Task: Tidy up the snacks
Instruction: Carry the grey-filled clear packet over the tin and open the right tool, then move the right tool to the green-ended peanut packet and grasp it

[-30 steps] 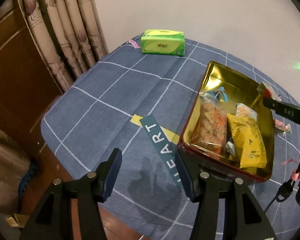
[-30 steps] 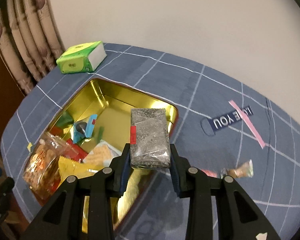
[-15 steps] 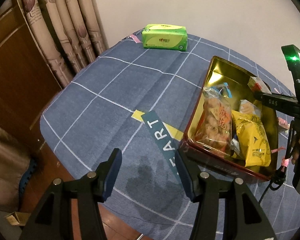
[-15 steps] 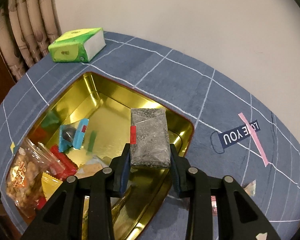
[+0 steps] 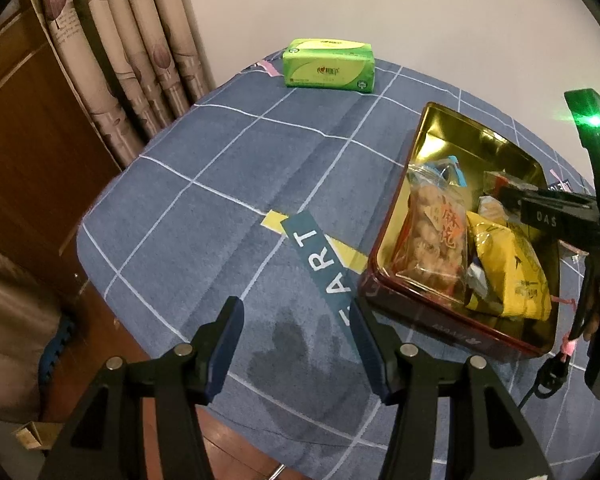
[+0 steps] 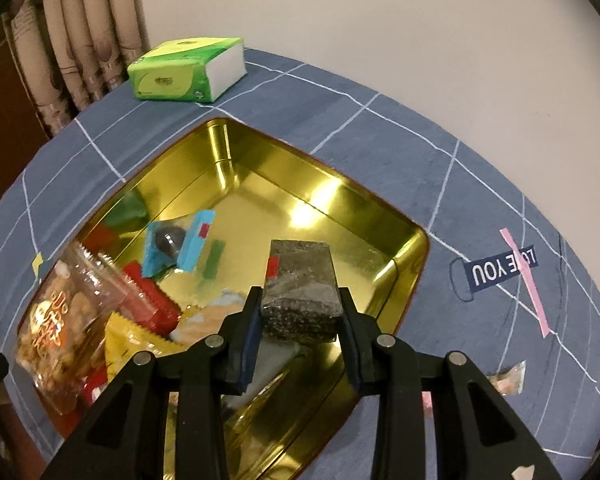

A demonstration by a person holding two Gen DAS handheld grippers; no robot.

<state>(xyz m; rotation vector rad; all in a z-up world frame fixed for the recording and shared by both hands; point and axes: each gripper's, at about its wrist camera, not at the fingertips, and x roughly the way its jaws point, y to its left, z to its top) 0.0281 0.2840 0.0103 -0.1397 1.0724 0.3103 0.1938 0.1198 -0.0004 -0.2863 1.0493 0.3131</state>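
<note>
Left wrist view: the left gripper (image 5: 296,322) hangs over the near edge of the counter (image 5: 220,184), which is covered by a blue cloth with a white grid. Its jaws stand spread with nothing between them; only cloth and a dark label strip reading "ART" (image 5: 324,264) lie beneath. To the right sits an open tin (image 5: 456,132), gold inside and red outside. It holds a clear bag of brown snacks (image 5: 432,236), a yellow packet (image 5: 508,276) beside it, and smaller wrappers behind. A green tissue pack (image 5: 329,66) lies at the far side of the counter, near the curtain (image 5: 112,52). The right gripper's black body, with a lit green lamp, enters from the right edge above the tin.

Right wrist view: the right gripper (image 6: 300,312) is pinching a dark speckled snack bar (image 6: 300,284) in clear wrap, a red tab at its left edge. The pads press on both long sides of the bar. The bar is held above the tin's interior, over its near right part; whether it touches the bottom cannot be told. Within the tin lie a blue packet (image 6: 180,242), a red wrapper (image 6: 152,300), the clear bag and the yellow packet at left. One small clear-wrapped snack (image 6: 508,378) lies on the cloth outside the tin, at right, below a label reading "LOVE YOU" (image 6: 500,268) crossed by a pink tape strip (image 6: 526,284). The tissue pack lies beyond the tin, apart from it.
</note>
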